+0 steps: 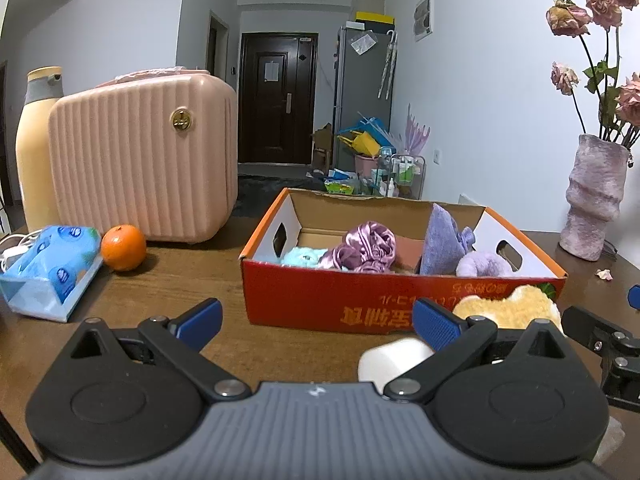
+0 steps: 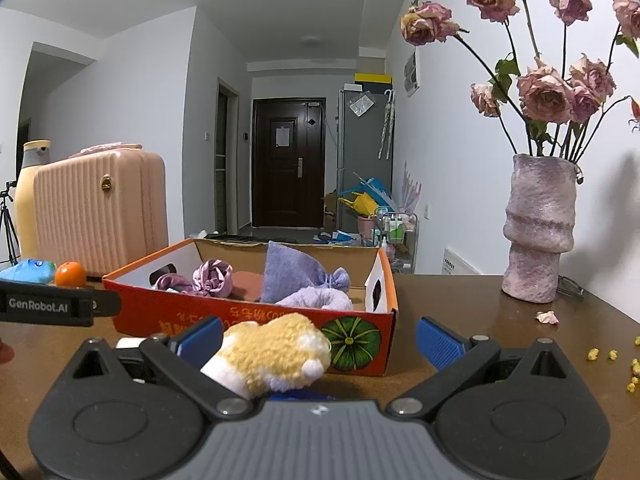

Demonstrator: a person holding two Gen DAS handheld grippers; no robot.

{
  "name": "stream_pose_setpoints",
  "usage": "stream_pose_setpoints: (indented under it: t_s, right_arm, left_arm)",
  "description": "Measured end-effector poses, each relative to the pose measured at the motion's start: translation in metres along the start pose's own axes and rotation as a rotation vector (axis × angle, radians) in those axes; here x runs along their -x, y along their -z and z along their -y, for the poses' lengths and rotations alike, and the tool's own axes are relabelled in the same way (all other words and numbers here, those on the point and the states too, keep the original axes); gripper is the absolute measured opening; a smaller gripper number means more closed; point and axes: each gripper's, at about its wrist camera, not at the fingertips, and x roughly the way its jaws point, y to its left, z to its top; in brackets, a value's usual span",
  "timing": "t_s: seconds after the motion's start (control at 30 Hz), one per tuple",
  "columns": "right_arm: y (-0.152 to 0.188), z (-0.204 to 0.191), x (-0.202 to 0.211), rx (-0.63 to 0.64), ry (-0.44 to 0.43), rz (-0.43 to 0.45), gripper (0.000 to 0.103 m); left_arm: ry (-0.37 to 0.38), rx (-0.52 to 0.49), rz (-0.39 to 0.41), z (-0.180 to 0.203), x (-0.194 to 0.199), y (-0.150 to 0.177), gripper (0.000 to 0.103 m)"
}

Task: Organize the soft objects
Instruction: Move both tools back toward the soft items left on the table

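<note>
Judging from the layout, the step in hand was picking up the yellow plush toy point(image 2: 276, 350), which lay on the table point(image 2: 460, 300) just before the cardboard box point(image 2: 248, 312). The right gripper point(image 2: 318, 340) sat low with its jaws apart around it, needing to close; the left gripper point(image 1: 316, 320) hovered level beside, jaws apart and empty.

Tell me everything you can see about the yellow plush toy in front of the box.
The plush toy is small and fluffy, yellow-tan with white patches, and looks like curly fleece. It lies on the brown table, apart from the other soft things, just in front of the red cardboard box. It sits between the wide-open fingers of the right gripper, nearer the left one; contact is unclear.
</note>
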Motion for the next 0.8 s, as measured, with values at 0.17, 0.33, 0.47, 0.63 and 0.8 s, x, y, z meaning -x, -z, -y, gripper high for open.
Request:
stream_pose_setpoints:
  t_s: [0.17, 0.33, 0.47, 0.63, 0.8]
  right_arm:
    - [0.005, -0.004, 0.016, 0.001, 0.003, -0.001, 0.103]
    - [0.010, -0.007, 0.030, 0.001, 0.007, -0.010, 0.103]
    - [0.014, -0.009, 0.040, 0.003, 0.012, -0.021, 0.103]
    - [0.020, -0.011, 0.049, -0.009, 0.008, -0.055, 0.103]
    - [0.024, -0.011, 0.056, -0.021, 0.005, -0.072, 0.103]
  left_arm:
    - [0.000, 0.006, -0.011, -0.004, 0.014, 0.007, 0.103]
    - [0.002, 0.006, -0.020, -0.006, 0.026, 0.013, 0.103]
    - [0.002, 0.004, -0.028, -0.008, 0.036, 0.020, 0.103]
    - [0.004, 0.005, -0.037, -0.011, 0.046, 0.026, 0.103]
    - [0.000, 0.004, -0.049, -0.012, 0.055, 0.032, 0.103]
